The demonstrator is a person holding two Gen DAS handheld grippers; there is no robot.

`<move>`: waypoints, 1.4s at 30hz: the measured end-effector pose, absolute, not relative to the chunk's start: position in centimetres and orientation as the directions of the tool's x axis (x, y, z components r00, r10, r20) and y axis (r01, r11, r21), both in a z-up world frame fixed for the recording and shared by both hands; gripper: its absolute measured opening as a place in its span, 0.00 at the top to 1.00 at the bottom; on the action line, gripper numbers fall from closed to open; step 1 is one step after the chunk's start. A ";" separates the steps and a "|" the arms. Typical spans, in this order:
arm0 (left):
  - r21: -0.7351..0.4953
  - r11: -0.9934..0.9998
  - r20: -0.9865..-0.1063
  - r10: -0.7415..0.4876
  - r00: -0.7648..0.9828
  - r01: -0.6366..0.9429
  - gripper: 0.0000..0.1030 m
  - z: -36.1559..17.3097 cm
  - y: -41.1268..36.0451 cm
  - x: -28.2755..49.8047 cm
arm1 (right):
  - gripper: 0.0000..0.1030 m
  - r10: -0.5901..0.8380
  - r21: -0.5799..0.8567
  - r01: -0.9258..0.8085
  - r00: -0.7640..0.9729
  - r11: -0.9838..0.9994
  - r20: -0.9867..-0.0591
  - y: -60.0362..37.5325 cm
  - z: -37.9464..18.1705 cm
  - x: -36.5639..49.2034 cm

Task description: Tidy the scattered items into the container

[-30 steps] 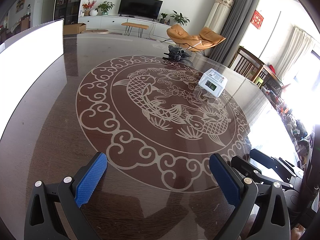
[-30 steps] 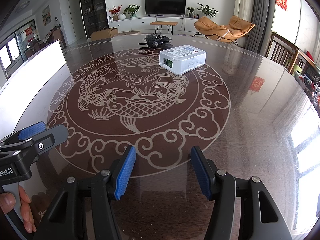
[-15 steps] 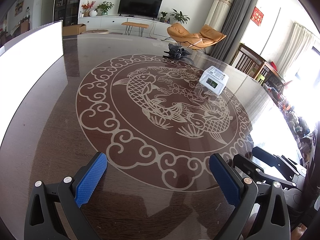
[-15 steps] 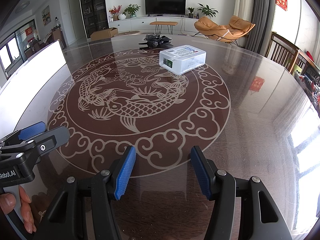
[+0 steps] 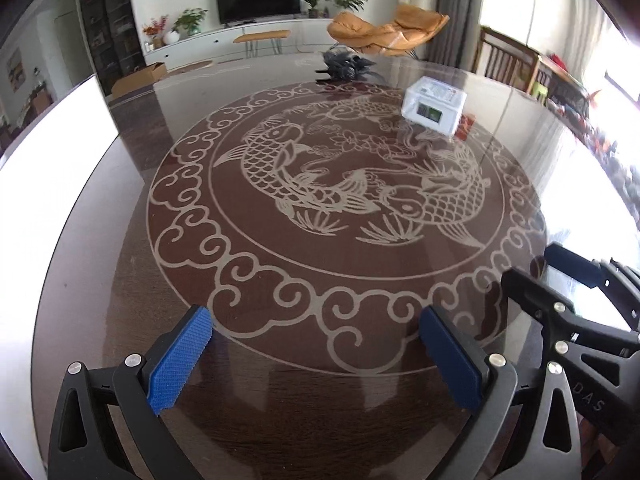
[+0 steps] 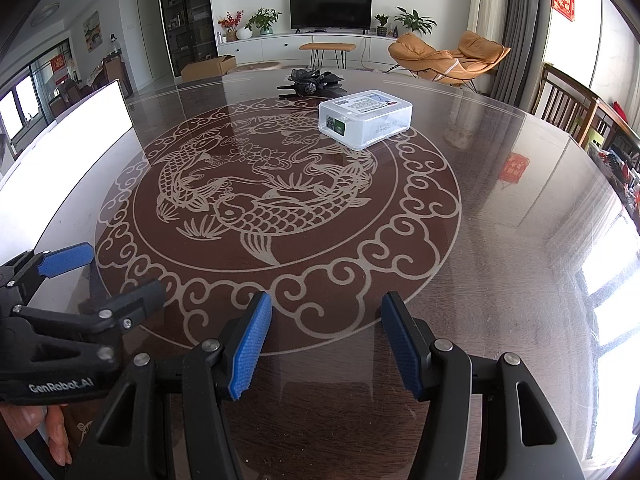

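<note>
My left gripper [image 5: 316, 356] stands wide, nothing between its blue pads [image 5: 180, 362], low in the frame over the table [image 5: 280, 420]. My right gripper [image 6: 326, 346] is also wide and empty at the bottom of its frame. The box [image 6: 366, 118] sits well beyond both, upper right of centre, on the carp pattern. The dark clutter [image 6: 314, 82] lies just behind it, top centre, near the far rim.

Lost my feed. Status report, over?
Both hand-held grippers, left and right, open, empty. Lidded white box and black items far across table. Path clear.
</note>
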State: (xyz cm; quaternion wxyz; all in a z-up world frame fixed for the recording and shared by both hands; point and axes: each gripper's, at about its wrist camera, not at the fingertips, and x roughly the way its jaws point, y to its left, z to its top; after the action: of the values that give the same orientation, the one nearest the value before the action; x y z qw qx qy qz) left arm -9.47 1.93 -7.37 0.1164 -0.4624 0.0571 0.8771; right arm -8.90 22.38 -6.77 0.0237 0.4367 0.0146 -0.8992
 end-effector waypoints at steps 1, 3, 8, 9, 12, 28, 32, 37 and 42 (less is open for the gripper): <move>-0.004 -0.961 -0.824 0.160 -0.543 -0.277 0.00 -7.3 1.9 -9.6 | 0.43 -0.030 -0.005 0.055 -0.617 -0.998 -0.786 22.4 -6.8 -8.9; -0.005 -0.954 -0.825 0.174 -0.538 -0.300 0.00 -7.3 1.4 -9.8 | 0.43 -0.030 -0.005 0.055 -0.617 -0.998 -0.786 22.4 -6.8 -8.9; -0.008 -0.950 -0.823 0.184 -0.537 -0.313 0.00 -7.1 -0.4 -9.8 | 0.43 -0.029 -0.006 0.055 -0.618 -0.998 -0.786 22.4 -6.8 -8.9; -0.008 -0.949 -0.823 0.186 -0.537 -0.316 0.00 -7.0 -0.3 -9.6 | 0.43 -0.029 -0.006 0.055 -0.618 -0.998 -0.786 22.4 -6.8 -8.9; -0.006 -0.950 -0.822 0.183 -0.539 -0.313 0.00 -6.9 -0.2 -9.5 | 0.43 -0.029 -0.006 0.055 -0.618 -0.998 -0.786 22.4 -6.8 -8.9; -0.002 -0.957 -0.820 0.168 -0.547 -0.291 0.00 -6.8 0.2 -9.4 | 0.43 -0.029 -0.005 0.054 -0.618 -0.999 -0.786 22.4 -6.8 -8.9; -0.001 -0.958 -0.819 0.165 -0.549 -0.285 0.00 -6.7 0.1 -9.3 | 0.43 -0.029 -0.005 0.054 -0.618 -0.999 -0.786 22.4 -6.8 -8.9; -0.001 -0.960 -0.819 0.161 -0.550 -0.279 0.00 -6.7 0.0 -9.3 | 0.43 -0.029 -0.005 0.054 -0.618 -0.999 -0.786 22.4 -6.8 -8.9; 0.000 -0.961 -0.819 0.159 -0.551 -0.276 0.00 -6.6 0.1 -9.3 | 0.43 -0.029 -0.005 0.054 -0.618 -0.999 -0.786 22.4 -6.8 -8.9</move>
State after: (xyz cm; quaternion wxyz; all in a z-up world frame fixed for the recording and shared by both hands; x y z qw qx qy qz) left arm -9.32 0.07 -6.62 0.1237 -0.4575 0.0642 0.8782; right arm -8.89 22.37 -6.80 0.0232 0.4366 0.0141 -0.8992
